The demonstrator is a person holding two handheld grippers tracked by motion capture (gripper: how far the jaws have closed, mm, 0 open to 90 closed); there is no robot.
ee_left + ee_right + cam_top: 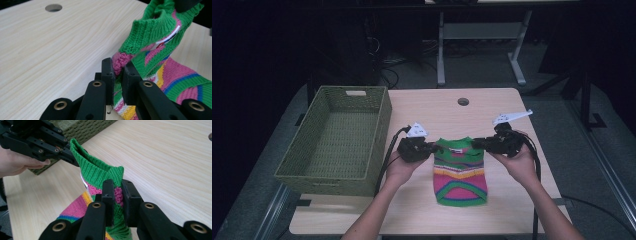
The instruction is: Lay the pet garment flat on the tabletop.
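While both tools grip it by the collar end, the striped knit garment (460,170) hangs stretched between them above the near middle of the wooden table (492,105), its lower hem resting on the tabletop toward the person.

Item 1, left gripper (432,148): jaws narrowed onto the garment's left shoulder; in the left gripper view the pink and green knit is pinched between the two black jaws (117,75).

Item 2, right gripper (478,143): jaws likewise narrowed on the right shoulder, with knit bunched between them in the right gripper view (118,192).

Item 3, garment axis: long axis runs from the collar, farthest from the person, down to the hem nearest them; the collar edge spans crosswise from one gripper to the other.

Item 4, woven green basket (337,140): stands at the table's left edge, just beside the left gripper and well apart from the right.

Judgement: a transfer into the basket would carry the garment leftward, with the left hand (401,167) leading as the nearer one. Alternatively, folding would bring the collar toward the hem along the long axis.
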